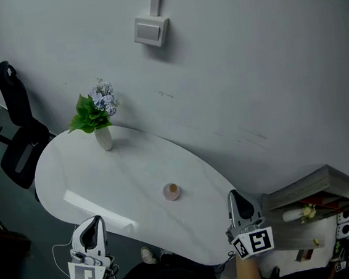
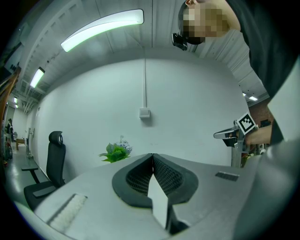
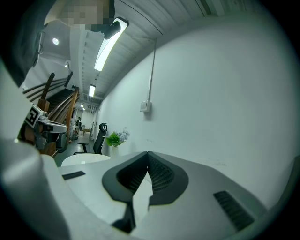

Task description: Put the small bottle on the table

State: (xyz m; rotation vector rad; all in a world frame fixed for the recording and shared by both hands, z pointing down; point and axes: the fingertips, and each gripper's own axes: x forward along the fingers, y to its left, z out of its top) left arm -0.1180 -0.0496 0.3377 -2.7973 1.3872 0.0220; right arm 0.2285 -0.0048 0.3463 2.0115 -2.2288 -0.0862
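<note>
**Gripper state.** The left gripper (image 1: 96, 221) has its jaws closed tip to tip, with nothing between them. The right gripper (image 1: 233, 195) is also closed and empty. Both point level, out across the table (image 1: 85, 170) toward the wall.

**Position of the task item.** The small bottle (image 1: 171, 192) rests on the table top, in the near half and slightly right of centre. It stands free: no gripper touches it, and it is well apart from the vase (image 1: 104, 139) at the table's far left end. Judged from this layout, the placing step appears complete.

**Controlling relation.**
- The left gripper is at the table's near edge, toward the left end. From there the bottle lies ahead and to the right.
- The right gripper is at the table's near right end. From there the bottle lies to the left and only slightly ahead.
- The right gripper is somewhat the nearer of the two.

**Long axis.** The head view looks down on a round brownish cap ringed by a pale body, so the bottle's axis appears vertical, at a right angle to the table top. Neither gripper view shows the bottle.

**Note.** Any further approach calls for opened jaws and a level, sideways path from the table's right end, with the jaws either side of the upright body.
</note>
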